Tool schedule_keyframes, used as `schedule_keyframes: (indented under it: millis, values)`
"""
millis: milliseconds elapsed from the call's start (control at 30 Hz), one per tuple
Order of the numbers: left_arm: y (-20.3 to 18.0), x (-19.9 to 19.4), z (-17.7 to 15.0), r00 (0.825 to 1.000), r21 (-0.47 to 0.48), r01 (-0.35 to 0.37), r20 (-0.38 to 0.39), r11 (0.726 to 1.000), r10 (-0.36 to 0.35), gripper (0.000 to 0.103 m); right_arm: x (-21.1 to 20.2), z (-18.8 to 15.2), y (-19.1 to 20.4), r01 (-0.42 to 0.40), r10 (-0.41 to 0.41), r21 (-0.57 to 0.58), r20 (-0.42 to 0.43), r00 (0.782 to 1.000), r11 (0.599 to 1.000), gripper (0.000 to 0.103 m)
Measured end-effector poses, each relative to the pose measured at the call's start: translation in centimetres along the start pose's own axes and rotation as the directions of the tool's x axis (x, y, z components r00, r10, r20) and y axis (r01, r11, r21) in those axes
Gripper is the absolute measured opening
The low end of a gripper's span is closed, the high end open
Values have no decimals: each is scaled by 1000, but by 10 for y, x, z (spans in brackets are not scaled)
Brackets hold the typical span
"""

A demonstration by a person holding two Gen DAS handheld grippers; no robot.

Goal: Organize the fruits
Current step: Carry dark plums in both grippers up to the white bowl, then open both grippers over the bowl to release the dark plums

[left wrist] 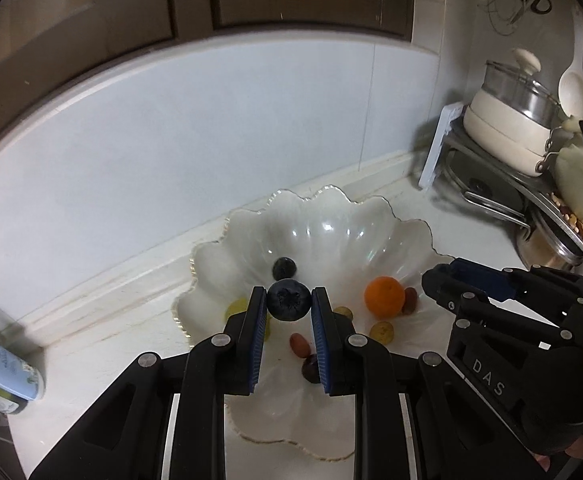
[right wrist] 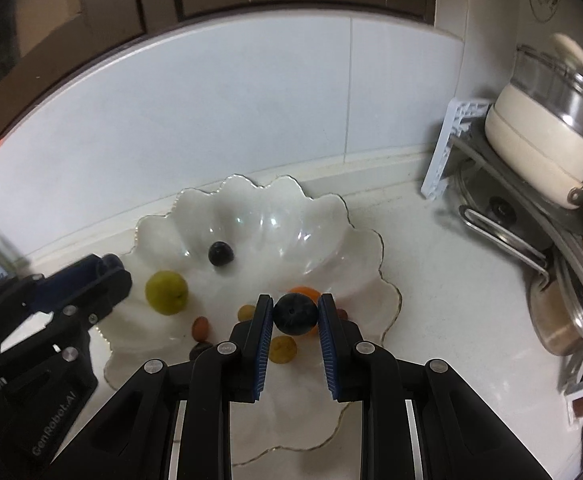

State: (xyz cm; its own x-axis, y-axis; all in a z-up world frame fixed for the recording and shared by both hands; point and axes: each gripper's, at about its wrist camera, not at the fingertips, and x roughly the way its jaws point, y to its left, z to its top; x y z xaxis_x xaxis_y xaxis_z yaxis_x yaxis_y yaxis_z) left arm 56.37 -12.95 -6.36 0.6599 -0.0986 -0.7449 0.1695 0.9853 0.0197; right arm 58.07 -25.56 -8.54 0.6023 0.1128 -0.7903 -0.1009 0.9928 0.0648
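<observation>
My left gripper (left wrist: 288, 292) is shut on a dark blueberry (left wrist: 288, 302), held over the near rim of a scalloped white bowl (left wrist: 331, 220). One blueberry (left wrist: 284, 269) lies inside that bowl. In front, a flat scalloped plate (left wrist: 291, 412) holds an orange (left wrist: 384, 297), a red grape (left wrist: 299, 345) and a yellow-green grape (left wrist: 382, 331). My right gripper (right wrist: 295, 299) is shut on a second dark berry (right wrist: 294, 316) above the plate (right wrist: 391, 304), hiding most of the orange (right wrist: 301, 290). A green fruit (right wrist: 166, 293) lies left of it, beside the left gripper (right wrist: 109, 268).
A cream pot with a glass lid (right wrist: 539, 140) stands on a rack at the right, with steel pans (right wrist: 563, 320) stacked below it. A small bottle (left wrist: 3, 372) lies at the counter's left edge. Tiled wall rises right behind the bowl.
</observation>
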Motion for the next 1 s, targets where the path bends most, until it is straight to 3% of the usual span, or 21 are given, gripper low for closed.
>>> schedule_keyframes:
  millis: [467,533,600,667,833,1000]
  values:
    - [-5,47,3,993,10,18,-113,1000,-17,24,35,-3,-9,23,-21,14,-113,993,1000,25]
    - [-5,50,3,991,8,26,-130,1000,-25,35,36,-3,-10,24,-22,13,-123,992,1000,26]
    - [-2,48,2,992,3,22,-123,1000,-21,42,37,-3,-9,30,-28,13,-133,991,999,34]
    - [0,46,2,993,2,18,-114,1000,-18,45,36,-3,-9,33,-30,15,-132,991,999,39]
    - [8,36,1,994,-13,18,-106,1000,-19,51,27,-7,-6,32,-29,22,-125,992,999,40]
    - [15,13,-6,997,5,-36,-61,999,37,58,1,-15,2,82,-81,6,-69,994,997,40]
